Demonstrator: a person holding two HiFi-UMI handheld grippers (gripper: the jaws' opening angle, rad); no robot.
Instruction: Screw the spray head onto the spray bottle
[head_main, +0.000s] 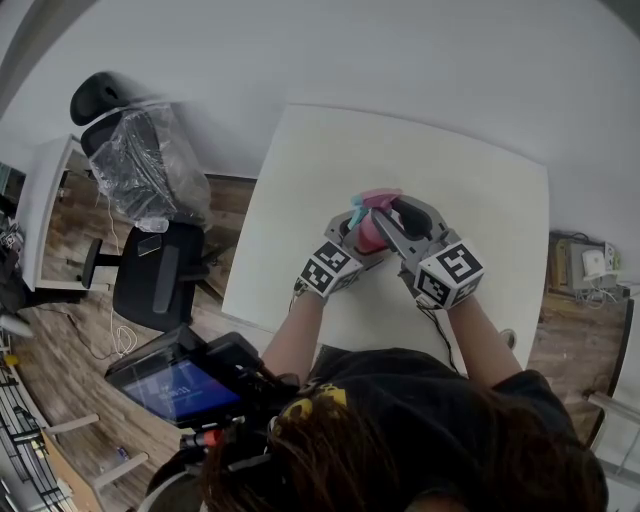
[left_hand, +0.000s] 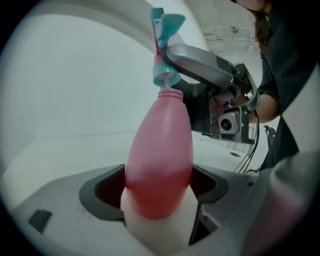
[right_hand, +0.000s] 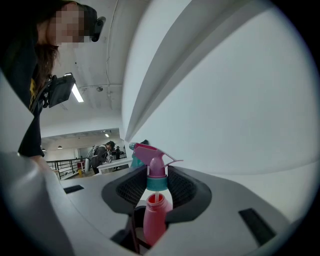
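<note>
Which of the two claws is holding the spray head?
The right claw, clamped on the spray head; the left claw grips the pink bottle below it.

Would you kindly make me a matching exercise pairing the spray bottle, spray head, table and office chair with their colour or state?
1 spray bottle
2 spray head
3 table
4 office chair

a black
b clamped in left gripper
c white
d held in right gripper above the open neck

Pairs: 1-b, 2-d, 3-c, 4-a

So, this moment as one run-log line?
left gripper: shut on spray bottle | right gripper: shut on spray head | collar not yet on neck
</note>
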